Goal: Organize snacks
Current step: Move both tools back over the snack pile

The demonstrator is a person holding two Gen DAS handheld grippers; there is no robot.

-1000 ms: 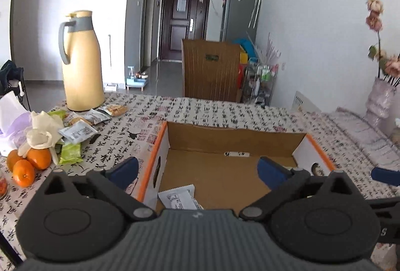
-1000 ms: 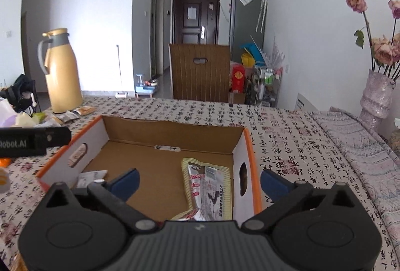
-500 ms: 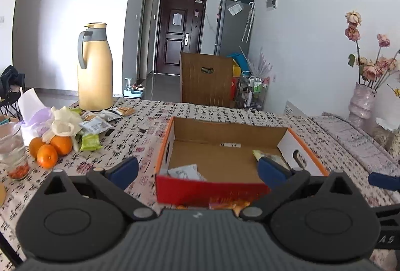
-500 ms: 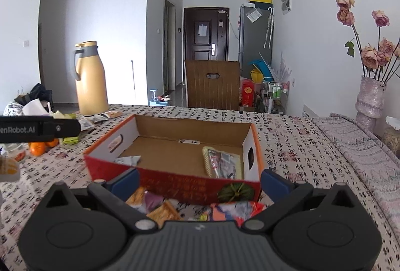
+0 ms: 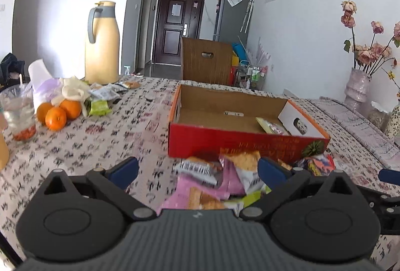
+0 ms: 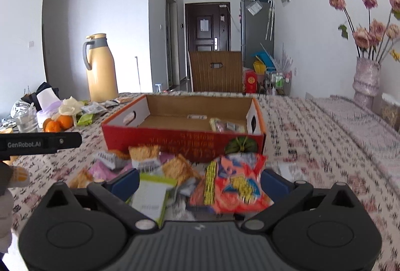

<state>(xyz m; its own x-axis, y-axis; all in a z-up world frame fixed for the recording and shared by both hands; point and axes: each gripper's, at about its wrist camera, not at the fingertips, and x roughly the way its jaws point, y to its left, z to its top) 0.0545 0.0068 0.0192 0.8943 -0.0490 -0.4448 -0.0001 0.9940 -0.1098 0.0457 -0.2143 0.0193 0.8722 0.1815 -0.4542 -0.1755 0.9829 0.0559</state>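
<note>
The right gripper [image 6: 200, 178] is held wide open and empty, low over a loose pile of crinkly foil snack packets [image 6: 175, 171] on the patterned-cloth counter [image 6: 325, 136]. A red-orange printed bag [image 6: 240, 186] lies nearest. The left gripper [image 5: 197, 168], also spread and empty, is poised beside the same pile. Just behind sits the shallow red cardboard box [image 6: 182, 141], holding one packet. The packets are judged light, soft and slippery; a pinch on a flat sealed edge is advised.

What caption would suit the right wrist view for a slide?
Open right gripper above snack packets piled before a red box on the table.
</note>
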